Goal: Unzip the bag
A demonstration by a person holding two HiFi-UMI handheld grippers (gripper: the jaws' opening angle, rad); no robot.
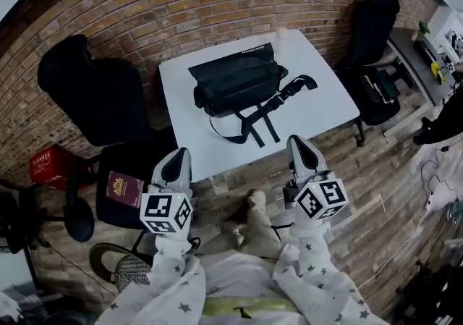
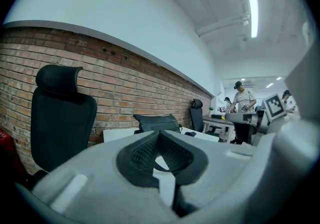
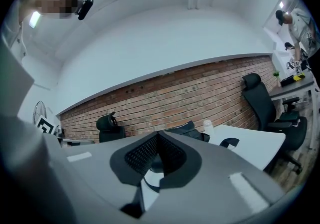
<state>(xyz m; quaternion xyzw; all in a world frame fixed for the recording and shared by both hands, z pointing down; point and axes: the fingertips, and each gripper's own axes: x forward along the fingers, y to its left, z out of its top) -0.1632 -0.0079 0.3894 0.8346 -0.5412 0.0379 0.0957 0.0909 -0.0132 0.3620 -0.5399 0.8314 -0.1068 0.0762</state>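
Pointing toward the table, the left gripper (image 1: 176, 155) has its jaws pressed together with nothing between them. The right gripper (image 1: 297, 144) is the same, closed and empty. Both hang in front of the near edge of the white table (image 1: 325, 103), apart from it and touching nothing.

The black bag (image 1: 235, 79) lies flat on the far half of the table, close to the brick wall (image 1: 145, 5). Its strap (image 1: 262, 119) is spread loosely toward the near edge.

The bag looks like soft fabric and is probably light. I think it will slide or fold on the smooth table top if only the zipper is pulled. One gripper should therefore pinch the bag's body near the end of the zipper and hold it down, while the other takes the small puller. The puller is too small to find in these views. It is likely a thin tab that slips easily, so the grip must be exact. The strap is a poor place to hold, because it is slack.
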